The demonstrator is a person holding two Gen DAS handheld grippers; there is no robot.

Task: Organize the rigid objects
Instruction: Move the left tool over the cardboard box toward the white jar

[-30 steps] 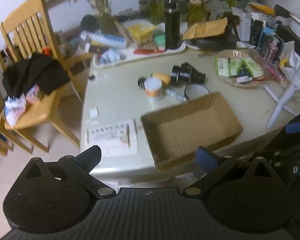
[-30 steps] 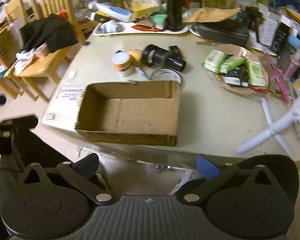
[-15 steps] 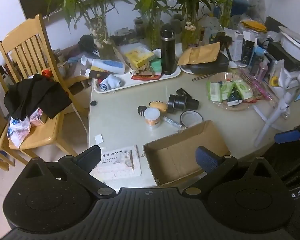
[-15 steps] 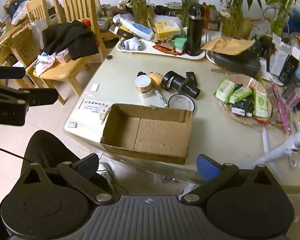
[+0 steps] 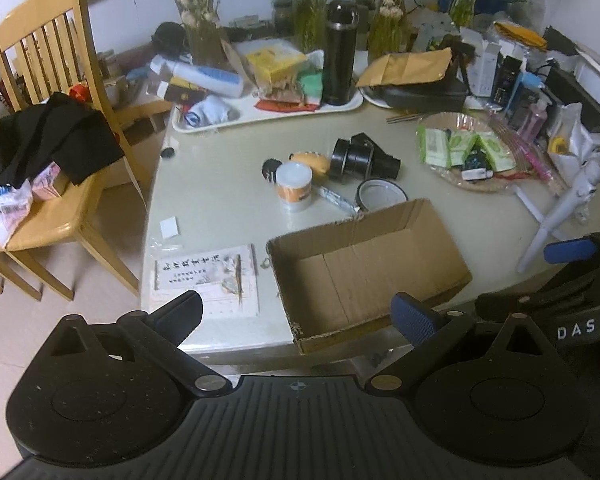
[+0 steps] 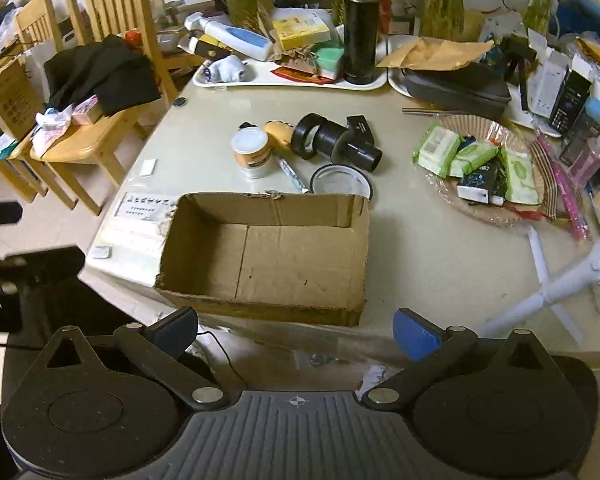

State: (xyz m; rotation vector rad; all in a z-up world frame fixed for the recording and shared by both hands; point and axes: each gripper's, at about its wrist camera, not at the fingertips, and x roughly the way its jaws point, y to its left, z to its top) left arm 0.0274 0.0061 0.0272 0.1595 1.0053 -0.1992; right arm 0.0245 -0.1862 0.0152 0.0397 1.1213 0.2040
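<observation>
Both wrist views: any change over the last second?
Only the cameras moved: both views swung up and back, then partly returned. Left gripper and right gripper stay open, holding nothing. Cardboard box still empty; white jar unmoved.

Open box at the near edge, clutter packed behind it

The brown cardboard box (image 6: 268, 252) stood open-topped, nothing above its floor. Just behind its far wall crowded a white orange-labelled jar (image 6: 251, 152), a black cylindrical lens-like object (image 6: 336, 142) and a round black-rimmed lid (image 6: 340, 184). Bare beige tabletop (image 6: 428, 248) lay right of the box, bounded by a white tripod stand (image 6: 556, 288).
</observation>
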